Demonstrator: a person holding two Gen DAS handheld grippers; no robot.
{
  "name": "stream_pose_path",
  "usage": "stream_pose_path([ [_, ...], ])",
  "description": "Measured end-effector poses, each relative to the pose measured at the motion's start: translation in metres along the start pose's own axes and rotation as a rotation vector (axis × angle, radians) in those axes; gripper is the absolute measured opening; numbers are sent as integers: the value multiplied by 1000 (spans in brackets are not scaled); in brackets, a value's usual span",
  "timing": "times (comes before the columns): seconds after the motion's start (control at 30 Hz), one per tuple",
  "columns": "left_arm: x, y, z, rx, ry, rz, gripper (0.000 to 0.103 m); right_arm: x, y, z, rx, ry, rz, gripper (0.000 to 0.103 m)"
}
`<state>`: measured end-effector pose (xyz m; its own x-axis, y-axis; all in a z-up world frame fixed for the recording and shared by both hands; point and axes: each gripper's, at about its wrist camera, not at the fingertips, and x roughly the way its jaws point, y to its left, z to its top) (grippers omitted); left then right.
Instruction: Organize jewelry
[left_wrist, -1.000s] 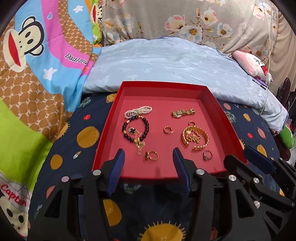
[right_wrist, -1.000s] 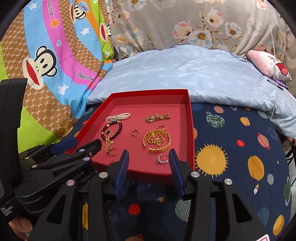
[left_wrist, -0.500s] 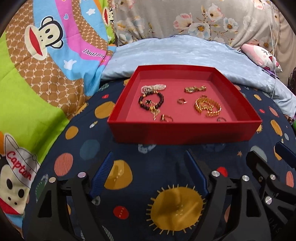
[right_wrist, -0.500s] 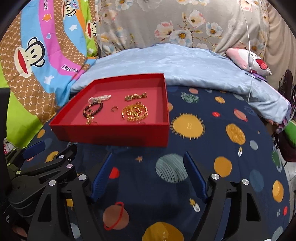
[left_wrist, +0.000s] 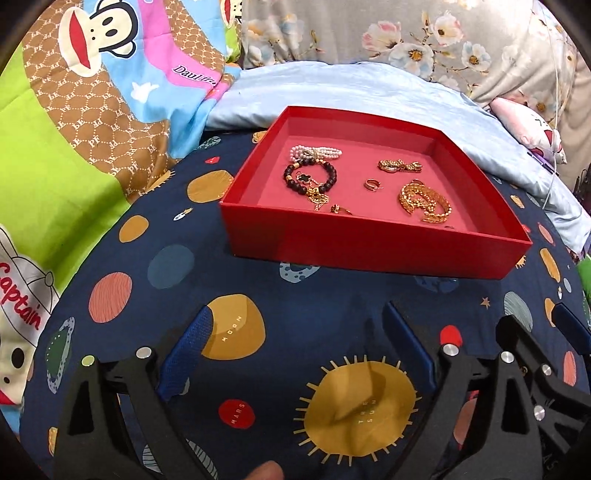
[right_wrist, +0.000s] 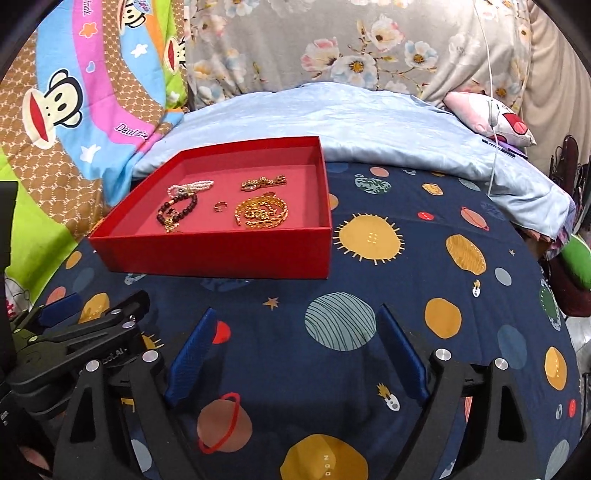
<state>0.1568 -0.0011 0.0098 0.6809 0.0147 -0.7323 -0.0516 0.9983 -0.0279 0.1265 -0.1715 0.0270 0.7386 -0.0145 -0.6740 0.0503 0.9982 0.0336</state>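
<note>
- Your left gripper (left_wrist: 295, 350) has its fingers (left_wrist: 188, 350) spread wide; they have just been opening, and nothing lies between them, only the dark planet-print bedsheet (left_wrist: 332, 306) below.
- Your right gripper (right_wrist: 295, 350) is the same: its fingers (right_wrist: 190, 350) are wide apart after opening just now, with nothing between them and nothing held.
- In the right wrist view your left gripper shows at the lower left, just beside the right one and short of the box.
- The red box (left_wrist: 369, 247) sits on the bedsheet ahead of both grippers, apart from the fingertips, with its near wall facing you.
- Inside it lies the jewelry: a pearl bracelet (left_wrist: 316, 152) at the back left, touching a dark bead bracelet (left_wrist: 310, 177) in front of it.
- A small ring (left_wrist: 373, 184) lies near the middle, a gold chain (left_wrist: 399, 166) behind it, and a coiled gold necklace (left_wrist: 424, 201) to the right.
- Another gold ring (left_wrist: 340, 210) lies close to the near wall.
- Behind the box is a pale blue pillow (right_wrist: 332, 114), and a bright cartoon monkey blanket (left_wrist: 92, 92) lies to the left.
</note>
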Motion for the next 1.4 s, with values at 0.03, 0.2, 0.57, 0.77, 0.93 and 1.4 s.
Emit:
stream_pose_path([
  [0.03, 0, -1, 0, 1, 0, 5, 90, 0, 0, 0, 1, 0, 0, 86],
  [0.2, -4, -4, 0, 15, -16, 38, 90, 0, 0, 0, 5, -1, -2, 86],
  [0.57, -7, -8, 0, 37, -36, 93, 89, -2, -1, 0, 13, -15, 7, 86],
  [0.77, -9, -10, 0, 45, -41, 110, 89, -3, 0, 0, 14, -15, 8, 86],
  [0.93, -12, -12, 0, 53, -57, 140, 87, -3, -1, 0, 15, -13, 8, 86],
  [1.4, -12, -14, 0, 61, -55, 164, 86, -2, 1, -1, 13, -14, 14, 86],
])
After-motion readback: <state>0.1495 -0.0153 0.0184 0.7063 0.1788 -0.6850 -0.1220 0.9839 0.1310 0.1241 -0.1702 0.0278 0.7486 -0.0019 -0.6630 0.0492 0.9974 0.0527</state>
